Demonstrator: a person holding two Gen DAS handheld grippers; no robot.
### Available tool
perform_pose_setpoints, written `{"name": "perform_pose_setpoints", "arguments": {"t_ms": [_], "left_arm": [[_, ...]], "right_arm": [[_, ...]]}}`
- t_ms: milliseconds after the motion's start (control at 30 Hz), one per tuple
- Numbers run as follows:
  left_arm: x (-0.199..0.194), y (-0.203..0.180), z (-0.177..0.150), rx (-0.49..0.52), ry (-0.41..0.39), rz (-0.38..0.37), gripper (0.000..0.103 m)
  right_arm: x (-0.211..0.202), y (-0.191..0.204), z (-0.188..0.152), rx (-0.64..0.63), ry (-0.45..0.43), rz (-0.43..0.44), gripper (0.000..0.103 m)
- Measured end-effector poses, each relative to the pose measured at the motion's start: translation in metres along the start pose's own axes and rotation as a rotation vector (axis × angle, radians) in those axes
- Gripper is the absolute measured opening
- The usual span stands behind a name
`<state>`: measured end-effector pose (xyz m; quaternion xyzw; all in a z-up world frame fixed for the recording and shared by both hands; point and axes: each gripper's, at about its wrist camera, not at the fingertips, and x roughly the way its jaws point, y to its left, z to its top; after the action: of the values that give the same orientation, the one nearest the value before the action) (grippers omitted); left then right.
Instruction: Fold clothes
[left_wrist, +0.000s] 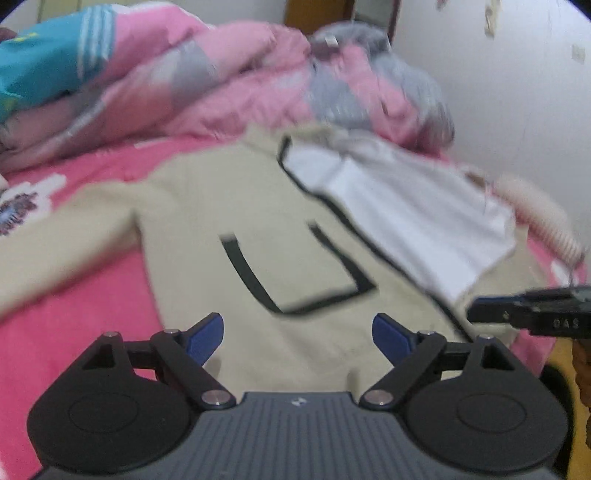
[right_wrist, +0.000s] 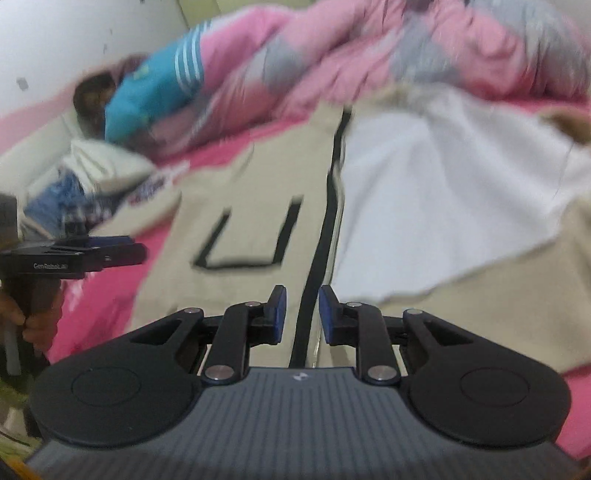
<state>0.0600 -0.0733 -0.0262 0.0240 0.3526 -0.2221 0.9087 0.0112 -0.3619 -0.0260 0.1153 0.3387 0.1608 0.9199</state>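
Honestly, your biggest risk is the slippery white lining (right_wrist: 424, 192): the beige jacket (left_wrist: 229, 221) lies spread on the pink bed sheet (left_wrist: 74, 295) with its front flap turned open, and if you pinch only the lining or one layer at the black zipper edge (right_wrist: 325, 221), the panel could slide and bunch instead of folding flat. Both views are smeared with motion, so aiming on the move could also catch the wrong fold, or drag the crumpled pink quilt (left_wrist: 221, 81) lying just beyond the collar. Your left tongs (left_wrist: 297, 334) stand wide, holding nothing, poised over the jacket's lower hem below the black-outlined pocket (left_wrist: 295, 273). Your right tongs (right_wrist: 302, 314) are narrowed to a small gap that straddles the zipper line near the hem; the pads do not appear to be gripping cloth. One sleeve (left_wrist: 66, 236) trails off to the left, well away from both tongs.
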Motion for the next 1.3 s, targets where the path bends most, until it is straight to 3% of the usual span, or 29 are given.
{"name": "perform_pose_setpoints", "arguments": {"t_ms": [100,167,367,700,967,1167,1300], "left_arm": [[0.023,-0.017,-0.020,0.052,0.065,0.052,0.090],[0.024,-0.019,-0.030,0.050,0.024,0.067,0.094],[0.028,-0.024,-0.029,0.016,0.025,0.069,0.102],[0.027,-0.025,-0.035,-0.040,-0.024,0.099,0.103],[0.026,-0.031,-0.038,-0.050,-0.068,0.140,0.103],[0.026,-0.033,-0.041,-0.041,-0.095,0.148,0.103],[0.025,-0.033,-0.040,-0.045,-0.098,0.157,0.103]], "right_arm": [[0.020,0.004,-0.024,-0.019,0.016,-0.022,0.017],[0.019,0.004,-0.034,-0.032,-0.022,-0.034,0.017],[0.014,-0.004,-0.053,0.016,-0.108,-0.024,0.018],[0.020,-0.001,-0.067,0.026,-0.200,-0.027,0.023],[0.023,0.018,-0.075,-0.068,-0.230,-0.007,0.065],[0.025,0.026,-0.079,-0.095,-0.254,0.015,0.085],[0.024,0.029,-0.082,-0.103,-0.272,0.024,0.091]]}}
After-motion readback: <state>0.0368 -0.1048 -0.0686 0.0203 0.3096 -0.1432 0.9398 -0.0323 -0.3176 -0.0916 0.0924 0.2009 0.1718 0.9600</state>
